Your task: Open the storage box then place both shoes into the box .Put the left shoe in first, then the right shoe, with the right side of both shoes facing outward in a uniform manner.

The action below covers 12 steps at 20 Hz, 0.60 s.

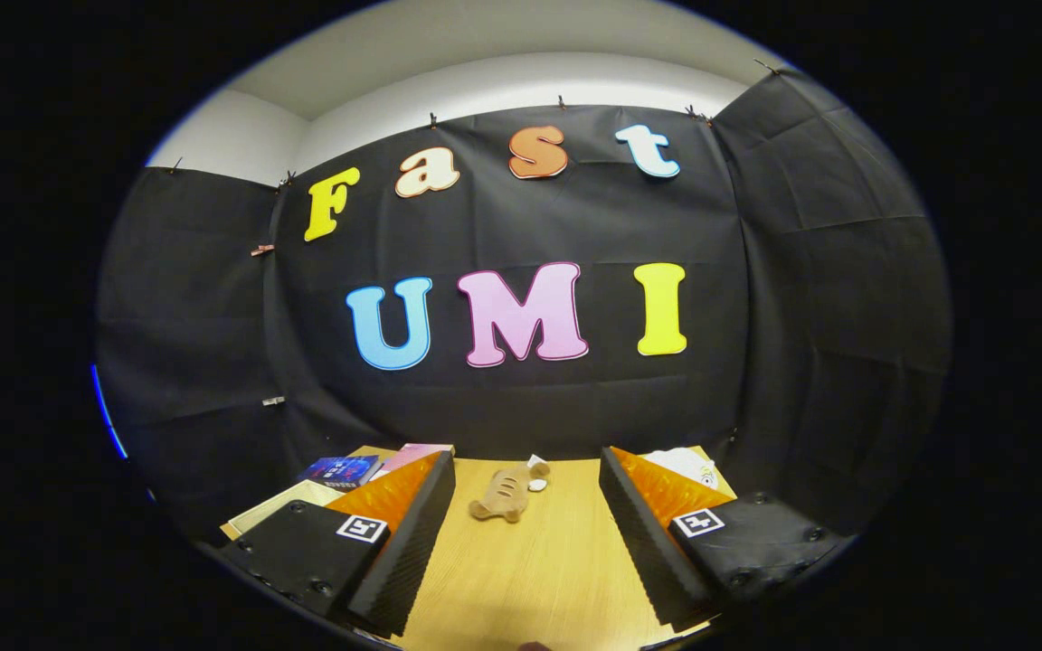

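Gripper (525,542) held level above the wooden counter (530,579), pointing straight at the black cloth wall (530,407). Fingers spread wide apart, nothing between them but bare counter.

Small tan plush toy (505,493) lies on the counter beyond the fingertips at 12 o'clock, between the two fingers' lines, near the wall.

At 10 o'clock, beyond the left finger: dark blue book (340,470), with a pink flat item (417,454) just beside it.

At 2 o'clock, behind the right finger: a white object (686,466), partly hidden; cannot tell whether it is a shoe. Storage box not identifiable.
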Tool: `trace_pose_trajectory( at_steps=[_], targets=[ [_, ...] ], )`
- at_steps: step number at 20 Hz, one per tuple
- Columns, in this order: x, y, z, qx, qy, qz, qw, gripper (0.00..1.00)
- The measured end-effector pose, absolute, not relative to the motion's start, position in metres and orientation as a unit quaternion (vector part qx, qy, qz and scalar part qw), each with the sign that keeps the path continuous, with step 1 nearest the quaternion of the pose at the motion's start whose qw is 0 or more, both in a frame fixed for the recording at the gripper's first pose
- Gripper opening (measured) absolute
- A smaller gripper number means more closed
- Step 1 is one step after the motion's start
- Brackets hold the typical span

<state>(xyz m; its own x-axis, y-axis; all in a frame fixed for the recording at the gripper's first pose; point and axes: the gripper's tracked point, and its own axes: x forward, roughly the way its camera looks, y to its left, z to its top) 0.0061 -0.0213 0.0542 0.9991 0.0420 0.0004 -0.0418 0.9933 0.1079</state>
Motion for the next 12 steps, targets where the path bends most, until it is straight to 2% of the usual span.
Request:
trace_pose_trajectory(
  at_steps=[5, 12],
  targets=[
    [0.013, -0.023, 0.029, 0.048, 0.047, 0.016, 0.998, 0.99],
    [0.011, -0.024, 0.024, 0.079, 0.052, 0.018, 0.995, 0.99]
  ],
)
